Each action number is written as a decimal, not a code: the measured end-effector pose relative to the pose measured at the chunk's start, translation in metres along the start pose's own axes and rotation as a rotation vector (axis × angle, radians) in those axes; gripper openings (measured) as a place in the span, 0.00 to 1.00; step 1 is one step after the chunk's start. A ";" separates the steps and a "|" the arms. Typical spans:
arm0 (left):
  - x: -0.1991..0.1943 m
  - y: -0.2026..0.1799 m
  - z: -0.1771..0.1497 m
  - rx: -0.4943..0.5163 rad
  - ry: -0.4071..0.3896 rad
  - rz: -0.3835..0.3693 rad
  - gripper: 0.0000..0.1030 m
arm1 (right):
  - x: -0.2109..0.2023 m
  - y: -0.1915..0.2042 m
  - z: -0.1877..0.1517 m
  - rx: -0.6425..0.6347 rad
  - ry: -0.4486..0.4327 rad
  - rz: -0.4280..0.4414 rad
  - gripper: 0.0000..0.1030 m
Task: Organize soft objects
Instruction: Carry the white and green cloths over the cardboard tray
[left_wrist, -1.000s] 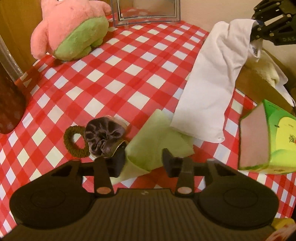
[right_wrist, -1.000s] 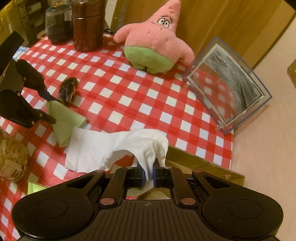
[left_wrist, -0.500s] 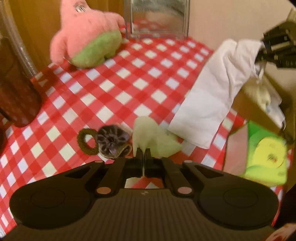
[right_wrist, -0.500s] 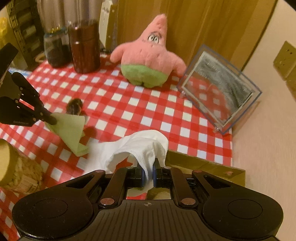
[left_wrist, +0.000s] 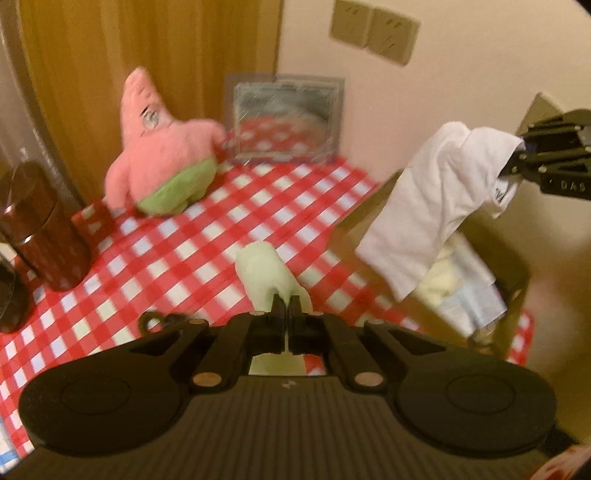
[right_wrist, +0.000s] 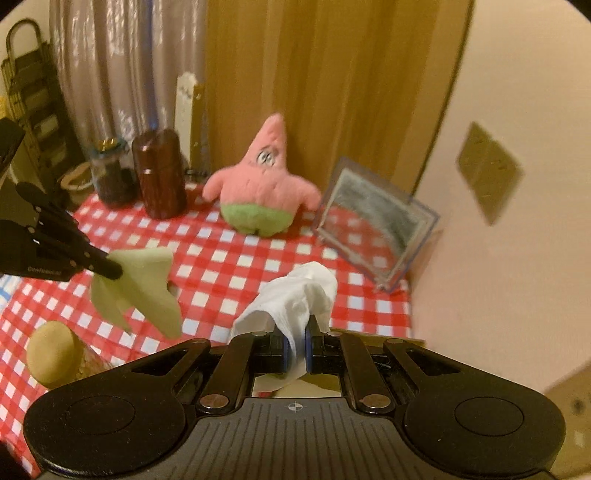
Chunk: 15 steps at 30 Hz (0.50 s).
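the left gripper (left_wrist: 287, 304) is pressed together on a pale green cloth (right_wrist: 142, 286), which hangs clear above the checked table (left_wrist: 207, 236). the pink plush (left_wrist: 162, 147) sits at the far edge. the right gripper (right_wrist: 295, 345) pinches a white cloth (left_wrist: 436, 206) hanging over a cardboard box (left_wrist: 511, 271) at the table's right edge.

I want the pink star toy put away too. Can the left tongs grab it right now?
Probably not yet: the left tongs are shut on the green cloth, so they are full, though the checked table between them and the pink star toy looks clear.

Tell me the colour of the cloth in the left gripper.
Pale green cloth, clearest in the right wrist view.
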<state>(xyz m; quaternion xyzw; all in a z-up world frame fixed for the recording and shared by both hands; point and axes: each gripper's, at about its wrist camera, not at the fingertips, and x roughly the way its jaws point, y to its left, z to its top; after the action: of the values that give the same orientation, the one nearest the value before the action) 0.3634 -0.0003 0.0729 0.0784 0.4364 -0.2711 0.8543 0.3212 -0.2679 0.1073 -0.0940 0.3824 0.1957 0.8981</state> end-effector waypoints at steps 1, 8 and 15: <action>-0.003 -0.007 0.002 0.000 -0.009 -0.009 0.01 | -0.011 -0.005 -0.002 0.009 -0.012 -0.008 0.08; -0.005 -0.078 0.028 0.033 -0.051 -0.076 0.01 | -0.072 -0.031 -0.026 0.025 -0.065 -0.082 0.08; 0.020 -0.139 0.049 0.027 -0.060 -0.160 0.01 | -0.098 -0.048 -0.057 0.006 -0.062 -0.147 0.08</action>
<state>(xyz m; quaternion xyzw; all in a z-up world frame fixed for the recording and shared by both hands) 0.3335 -0.1435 0.1014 0.0465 0.4119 -0.3464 0.8415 0.2423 -0.3567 0.1399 -0.1128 0.3469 0.1309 0.9218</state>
